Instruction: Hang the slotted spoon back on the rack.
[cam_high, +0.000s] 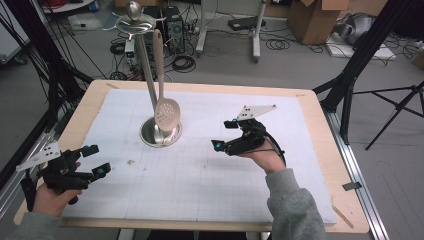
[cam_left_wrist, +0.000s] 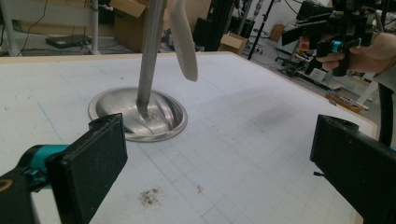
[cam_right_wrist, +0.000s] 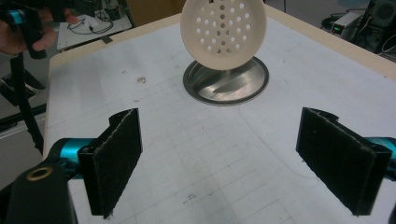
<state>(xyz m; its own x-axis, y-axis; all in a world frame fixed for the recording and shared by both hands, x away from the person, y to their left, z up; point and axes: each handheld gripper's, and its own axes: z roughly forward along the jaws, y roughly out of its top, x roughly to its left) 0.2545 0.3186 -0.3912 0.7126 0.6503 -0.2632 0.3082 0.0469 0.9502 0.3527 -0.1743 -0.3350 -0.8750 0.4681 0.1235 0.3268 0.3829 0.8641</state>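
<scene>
A steel stand rises from a round base (cam_high: 148, 136) near the mat's middle, and its pole (cam_high: 146, 75) leans up to a ring at the top. A cream perforated spoon (cam_high: 166, 114) hangs from that ring, its round head just above the base. My left gripper (cam_high: 98, 160) is at the near left edge, open and empty, facing the base (cam_left_wrist: 116, 100) and the spoon (cam_left_wrist: 184, 42). My right gripper (cam_high: 224, 134) is right of the stand, open and empty. It looks at the spoon's head (cam_right_wrist: 223, 30) and the base (cam_right_wrist: 247, 86).
A white gridded mat (cam_high: 210, 180) covers the wooden table (cam_high: 320, 130). A small dark smudge (cam_left_wrist: 149, 197) lies on the mat ahead of the left gripper. Beyond the far edge are floor cables, cardboard boxes (cam_high: 320, 17) and black tripod legs (cam_high: 360, 55).
</scene>
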